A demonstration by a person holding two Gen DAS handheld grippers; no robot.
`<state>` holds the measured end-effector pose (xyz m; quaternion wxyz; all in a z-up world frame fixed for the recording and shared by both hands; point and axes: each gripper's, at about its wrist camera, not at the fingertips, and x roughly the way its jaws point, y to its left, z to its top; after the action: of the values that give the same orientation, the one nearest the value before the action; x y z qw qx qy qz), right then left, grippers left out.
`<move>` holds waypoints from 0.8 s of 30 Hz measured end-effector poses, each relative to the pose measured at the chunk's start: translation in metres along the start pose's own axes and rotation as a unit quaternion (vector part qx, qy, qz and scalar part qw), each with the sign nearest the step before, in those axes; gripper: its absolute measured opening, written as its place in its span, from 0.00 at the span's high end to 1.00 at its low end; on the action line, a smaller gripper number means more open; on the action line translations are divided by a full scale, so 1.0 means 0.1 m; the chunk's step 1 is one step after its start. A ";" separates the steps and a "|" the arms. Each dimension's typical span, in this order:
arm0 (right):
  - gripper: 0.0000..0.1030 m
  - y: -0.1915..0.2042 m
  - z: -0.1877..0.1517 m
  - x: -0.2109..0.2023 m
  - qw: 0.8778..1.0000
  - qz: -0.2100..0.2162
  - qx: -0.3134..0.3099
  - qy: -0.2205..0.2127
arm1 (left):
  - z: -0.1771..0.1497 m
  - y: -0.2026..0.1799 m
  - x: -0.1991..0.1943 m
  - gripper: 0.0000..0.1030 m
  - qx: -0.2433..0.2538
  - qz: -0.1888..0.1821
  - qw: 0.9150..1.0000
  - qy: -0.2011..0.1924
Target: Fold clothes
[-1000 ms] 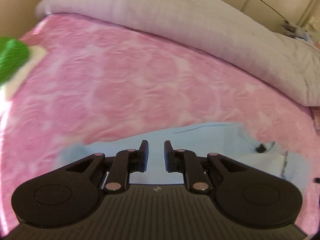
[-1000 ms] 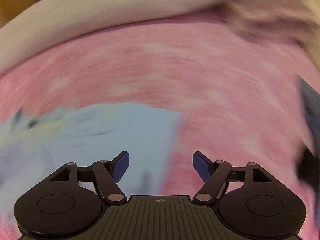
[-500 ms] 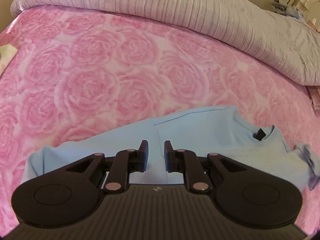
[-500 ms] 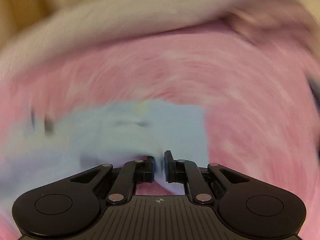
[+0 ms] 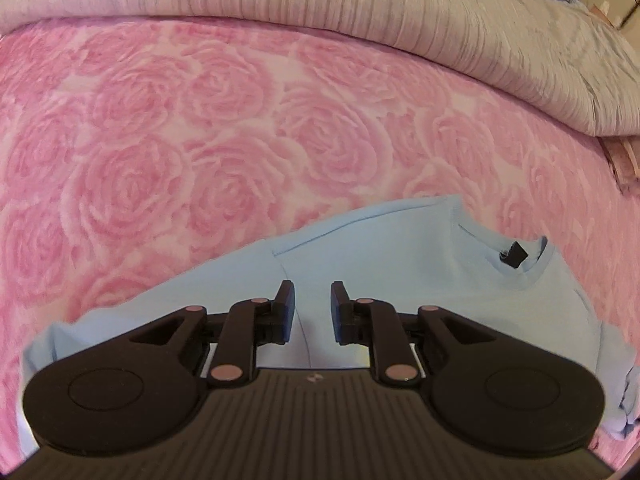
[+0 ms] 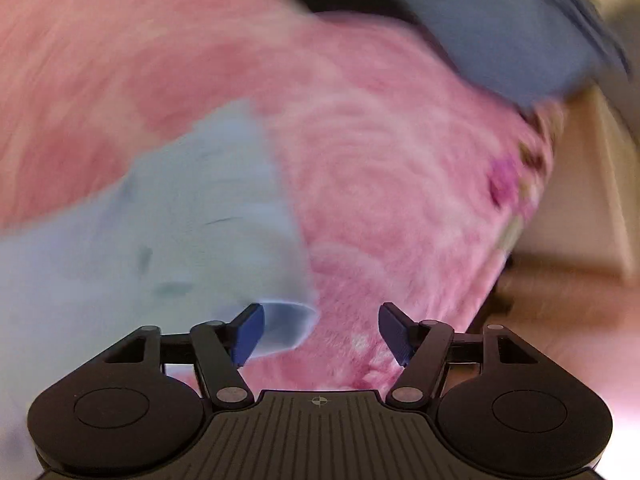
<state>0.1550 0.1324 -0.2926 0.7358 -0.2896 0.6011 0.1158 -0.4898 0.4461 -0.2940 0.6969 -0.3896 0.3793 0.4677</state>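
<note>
**Light blue shirt on the rose bedspread, both grippers over it**

From my left wrist cam, the light blue shirt (image 5: 400, 264) lies fairly flat on the pink rose bedspread (image 5: 224, 120), collar with a small dark tag (image 5: 513, 258) off to the right. A grey striped blanket (image 5: 360, 8) is bunched along the far edge of the bed. My left gripper (image 5: 312, 306) points down over the shirt's middle. Its jaws are only a narrow gap apart and opening, and I see nothing pinched between them, just cloth underneath.

The right wrist cam is badly smeared. My right gripper (image 6: 320, 328) has its jaws spread wide and opening, nothing gripped. An edge of the shirt (image 6: 192, 220) sits right by the left pad (image 6: 248, 330), with pink bedspread filling the rest of the gap. A darker blue cloth (image 6: 500, 32) shows top right, too blurry to identify.
</note>
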 end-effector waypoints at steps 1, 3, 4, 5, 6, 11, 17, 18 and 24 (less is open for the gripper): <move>0.36 0.07 0.00 -0.15 0.999 -0.015 -0.013 -0.045 | 0.02 0.00 0.01 0.83 0.008 0.000 1.000 0.000; 0.36 0.13 -0.05 -0.56 0.983 0.001 -0.016 -0.185 | 0.07 -0.01 0.05 0.79 0.024 0.002 1.000 -0.001; 0.36 0.20 -0.11 -0.75 0.968 0.033 -0.026 -0.248 | 0.09 -0.01 0.08 0.79 0.033 0.000 0.999 -0.002; 0.36 0.28 -0.10 -0.84 0.956 0.066 -0.044 -0.281 | 0.11 -0.01 0.12 0.79 0.042 -0.004 0.999 -0.002; 0.36 0.40 -0.06 -0.87 0.948 0.111 -0.075 -0.289 | 0.12 -0.01 0.18 0.78 0.050 -0.007 0.999 -0.002; 0.36 1.22 0.05 -0.48 0.925 0.271 -0.208 -0.165 | 0.18 -0.05 0.49 0.73 0.099 -0.011 0.995 0.006; 0.36 1.96 -0.09 -0.12 0.901 0.296 -0.286 -0.140 | 0.22 0.03 0.75 0.59 0.170 0.021 0.985 0.003; 0.36 2.04 -0.10 -0.09 0.898 0.296 -0.296 -0.136 | 0.21 0.05 0.80 0.57 0.182 0.026 0.983 0.006; 0.93 2.35 -0.21 -0.05 0.883 0.245 -0.368 -0.158 | 0.07 0.04 0.85 0.93 0.237 0.009 0.971 -0.005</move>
<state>0.0143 0.3106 -0.3574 0.6095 -0.3608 0.4424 0.5501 -0.4693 0.4837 -0.3682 0.7670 -0.2077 0.4796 0.3722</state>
